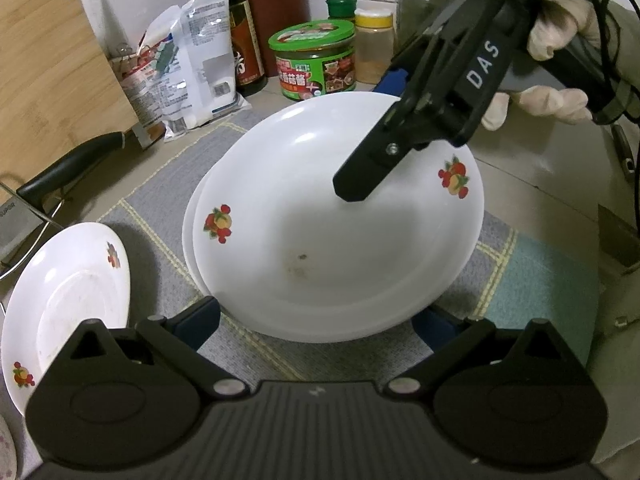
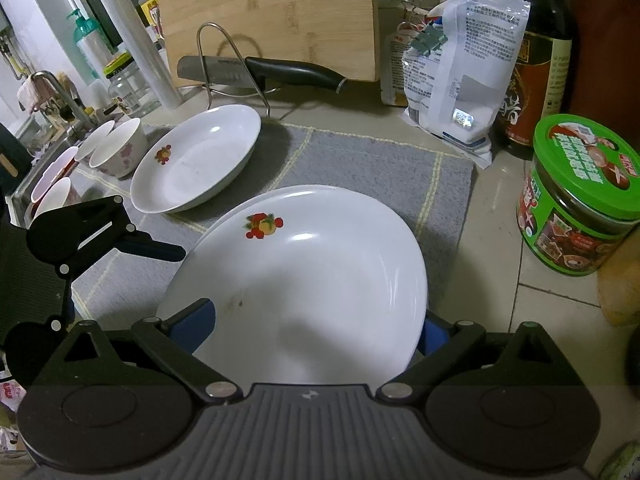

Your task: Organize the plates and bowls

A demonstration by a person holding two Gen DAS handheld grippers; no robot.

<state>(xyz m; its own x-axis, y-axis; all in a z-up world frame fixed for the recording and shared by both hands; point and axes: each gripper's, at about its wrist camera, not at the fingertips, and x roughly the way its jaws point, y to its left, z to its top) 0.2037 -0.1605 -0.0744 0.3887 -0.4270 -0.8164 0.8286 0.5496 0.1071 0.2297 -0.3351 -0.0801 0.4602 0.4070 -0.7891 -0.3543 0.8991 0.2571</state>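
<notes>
Brightness: moderate indoor light, cool and a little greenish in both views.
Source: overhead, judging by the highlights on top surfaces.
Glare: soft white streaks on the stacked plates and the separate plate; a bright spot on the packet.
Shadows: a soft grey shadow inside the top plate; a darker one on the mat beside the separate plate.
Distortion: strong fisheye bending; the cutting board and counter tiles curve near the edges.
Corners: dark vignetting.
Focus: centre sharp; sink-side clutter at the far left of the right wrist view soft.
</notes>
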